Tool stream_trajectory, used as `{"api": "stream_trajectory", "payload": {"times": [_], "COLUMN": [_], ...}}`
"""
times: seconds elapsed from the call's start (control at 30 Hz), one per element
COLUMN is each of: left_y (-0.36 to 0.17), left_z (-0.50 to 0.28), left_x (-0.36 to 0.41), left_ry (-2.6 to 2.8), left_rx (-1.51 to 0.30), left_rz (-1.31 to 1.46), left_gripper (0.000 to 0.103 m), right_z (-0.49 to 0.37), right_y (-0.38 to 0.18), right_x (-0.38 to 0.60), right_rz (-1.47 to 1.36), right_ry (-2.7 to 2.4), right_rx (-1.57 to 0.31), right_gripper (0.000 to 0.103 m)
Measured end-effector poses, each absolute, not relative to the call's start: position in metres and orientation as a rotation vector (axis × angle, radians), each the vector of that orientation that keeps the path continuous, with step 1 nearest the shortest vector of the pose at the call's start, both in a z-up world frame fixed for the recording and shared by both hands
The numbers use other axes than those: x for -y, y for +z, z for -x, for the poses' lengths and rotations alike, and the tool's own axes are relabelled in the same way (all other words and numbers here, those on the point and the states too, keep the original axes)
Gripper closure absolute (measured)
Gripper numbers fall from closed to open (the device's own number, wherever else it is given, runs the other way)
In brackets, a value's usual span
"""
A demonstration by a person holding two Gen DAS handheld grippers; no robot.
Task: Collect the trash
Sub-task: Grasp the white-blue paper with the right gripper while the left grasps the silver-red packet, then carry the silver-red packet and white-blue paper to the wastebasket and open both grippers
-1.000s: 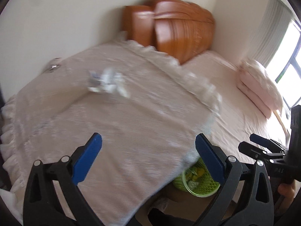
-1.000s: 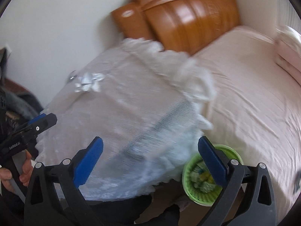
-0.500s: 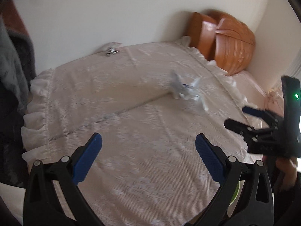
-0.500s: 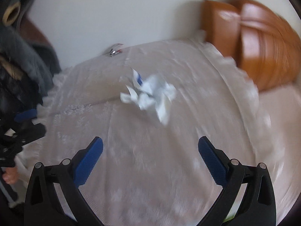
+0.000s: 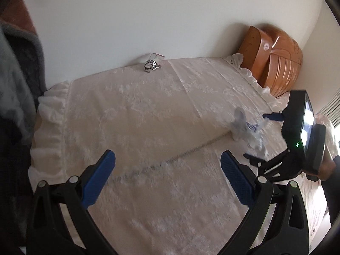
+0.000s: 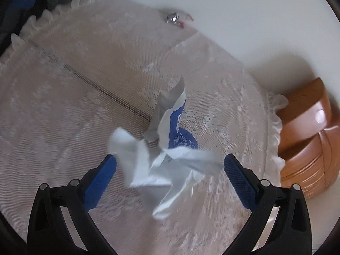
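My right tongs [image 6: 170,170] gape apart around the crumpled white-and-blue wrapper [image 6: 167,159]; I should pinch its bunched middle, sparing the lace cover [image 6: 74,106].

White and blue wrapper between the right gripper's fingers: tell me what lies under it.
Under the crumpled wrapper lies the white lace cover, with a dark seam line running beneath it. What the cover itself hides cannot be seen. The right gripper is open around the wrapper.

I see a crumpled white-and-blue wrapper [image 6: 167,155] at frame centre, and a silver foil scrap [image 6: 173,18] near the top.
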State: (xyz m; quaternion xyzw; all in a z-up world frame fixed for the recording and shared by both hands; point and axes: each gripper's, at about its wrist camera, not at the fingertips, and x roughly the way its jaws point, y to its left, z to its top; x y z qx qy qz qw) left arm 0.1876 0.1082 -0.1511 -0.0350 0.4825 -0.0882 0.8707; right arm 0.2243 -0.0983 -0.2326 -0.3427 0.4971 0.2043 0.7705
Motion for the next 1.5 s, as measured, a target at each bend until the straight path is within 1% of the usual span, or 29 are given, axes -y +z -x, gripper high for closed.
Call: {"api": "stream_trajectory", "payload": {"times": [0.03, 0.07, 0.1, 0.2, 0.23, 0.3, 0.57, 0.7, 0.83, 0.9, 0.97, 1.0, 1.03, 1.07, 1.1, 1.17, 1.27, 1.4, 1.5], "left_y": [-0.152, -0.155, -0.157, -0.166, -0.168, -0.174, -0.197, -0.219, -0.239, -0.249, -0.255, -0.258, -0.26, -0.259, -0.259, -0.258, -0.256, -0.241, -0.215], "left_z": [-0.193, -0.202, -0.21, -0.241, -0.25, -0.273, -0.373, -0.415, -0.444, -0.454, -0.461, -0.465, -0.467, -0.469, -0.471, -0.473, -0.471, -0.455, -0.428], "left_x": [-0.108, -0.107, -0.106, -0.104, -0.105, -0.104, -0.092, -0.08, -0.08, -0.079, -0.078, -0.078, -0.078, -0.079, -0.08, -0.079, -0.074, -0.072, -0.069], "left_ry": [-0.191, -0.2, -0.202, -0.215, -0.217, -0.211, -0.226, -0.214, -0.206, -0.205, -0.205, -0.203, -0.209, -0.212, -0.217, -0.231, -0.226, -0.238, -0.247], "left_rx": [-1.008, -1.008, -1.007, -1.004, -1.004, -0.996, -0.946, -0.946, -0.965, -0.974, -0.978, -0.981, -0.981, -0.979, -0.98, -0.985, -0.976, -0.968, -0.939], "left_rz": [0.069, 0.063, 0.055, 0.018, 0.008, -0.012, -0.086, -0.161, -0.172, -0.193, -0.205, -0.206, -0.198, -0.186, -0.176, -0.16, -0.185, -0.164, -0.142], "left_gripper": [0.008, 0.008, 0.008, 0.008, 0.008, 0.008, 0.009, 0.021, 0.026, 0.033, 0.036, 0.04, 0.041, 0.044, 0.052, 0.058, 0.062, 0.063, 0.063], "right_z": [-0.228, -0.233, -0.238, -0.249, -0.251, -0.253, -0.246, -0.238, -0.229, -0.226, -0.225, -0.225, -0.225, -0.224, -0.222, -0.222, -0.221, -0.215, -0.205], "right_y": [-0.234, -0.235, -0.236, -0.234, -0.232, -0.226, -0.186, -0.169, -0.166, -0.169, -0.172, -0.174, -0.175, -0.175, -0.175, -0.176, -0.175, -0.17, -0.162], "right_x": [0.101, 0.105, 0.108, 0.118, 0.123, 0.131, 0.171, 0.177, 0.176, 0.175, 0.174, 0.174, 0.173, 0.173, 0.172, 0.172, 0.172, 0.173, 0.174], "right_rz": [0.73, 0.695, 0.661, 0.54, 0.504, 0.435, 0.001, -0.1, -0.153, -0.181, -0.197, -0.207, -0.22, -0.231, -0.236, -0.244, -0.249, -0.259, -0.266], "right_ry": [0.44, 0.442, 0.443, 0.426, 0.415, 0.391, 0.311, 0.294, 0.278, 0.282, 0.281, 0.28, 0.281, 0.282, 0.281, 0.279, 0.279, 0.277, 0.269], "right_rx": [-1.089, -1.11, -1.131, -1.177, -1.179, -1.182, -1.129, -1.087, -1.084, -1.087, -1.091, -1.092, -1.094, -1.094, -1.093, -1.095, -1.09, -1.079, -1.059], "right_gripper": [0.004, 0.011, 0.023, 0.04, 0.043, 0.054, 0.056, 0.056, 0.056, 0.056, 0.056, 0.056, 0.056, 0.056, 0.056, 0.056, 0.056, 0.056, 0.056]}}
